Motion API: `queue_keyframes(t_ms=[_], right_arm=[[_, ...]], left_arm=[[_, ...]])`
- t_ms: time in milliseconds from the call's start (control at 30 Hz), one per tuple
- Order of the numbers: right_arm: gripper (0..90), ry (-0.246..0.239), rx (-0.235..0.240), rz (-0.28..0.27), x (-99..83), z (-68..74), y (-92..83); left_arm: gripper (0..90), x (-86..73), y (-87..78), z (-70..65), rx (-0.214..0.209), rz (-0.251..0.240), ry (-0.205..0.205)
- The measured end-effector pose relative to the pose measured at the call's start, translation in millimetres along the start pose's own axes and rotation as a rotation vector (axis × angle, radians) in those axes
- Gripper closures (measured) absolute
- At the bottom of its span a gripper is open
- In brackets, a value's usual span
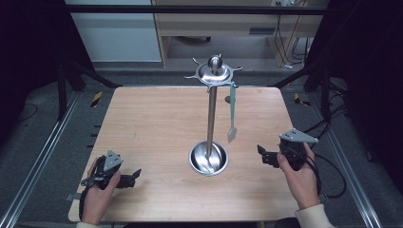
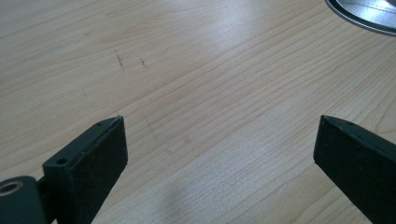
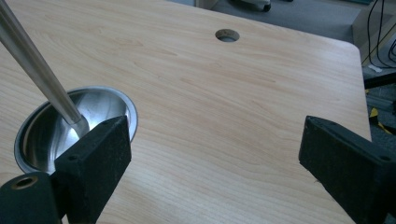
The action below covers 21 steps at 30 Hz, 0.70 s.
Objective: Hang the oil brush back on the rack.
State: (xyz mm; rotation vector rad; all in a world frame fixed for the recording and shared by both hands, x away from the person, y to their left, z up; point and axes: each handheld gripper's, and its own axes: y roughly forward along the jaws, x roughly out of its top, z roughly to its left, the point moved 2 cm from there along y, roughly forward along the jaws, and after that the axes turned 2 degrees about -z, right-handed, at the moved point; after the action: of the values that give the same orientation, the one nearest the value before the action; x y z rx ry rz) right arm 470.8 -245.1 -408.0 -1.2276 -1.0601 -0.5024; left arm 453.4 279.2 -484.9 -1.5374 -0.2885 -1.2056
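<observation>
A steel utensil stand rises from the middle of the wooden table: a round dish base, a thin pole and a hooked top ring. A pale green spatula hangs from a hook on the ring's right side. My left gripper rests near the front left edge, held by a hand, open with bare wood between its jaws. My right gripper sits to the right of the base, open and empty. In the right gripper view the base and pole show at the left.
A small round hole pierces the table near its far right part. Metal rails run along both sides of the table. Cables trail off the right edge. A wooden cabinet stands beyond the far edge.
</observation>
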Motion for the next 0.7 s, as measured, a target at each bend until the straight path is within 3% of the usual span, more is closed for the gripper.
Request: queue_keyframes(t_ms=[700], right_arm=[[9.0,-0.002,0.017,0.083,-23.9,1.2,29.5]], left_arm=[[2.6,0.1,-0.1,0.0,-0.001,-0.001,0.000]])
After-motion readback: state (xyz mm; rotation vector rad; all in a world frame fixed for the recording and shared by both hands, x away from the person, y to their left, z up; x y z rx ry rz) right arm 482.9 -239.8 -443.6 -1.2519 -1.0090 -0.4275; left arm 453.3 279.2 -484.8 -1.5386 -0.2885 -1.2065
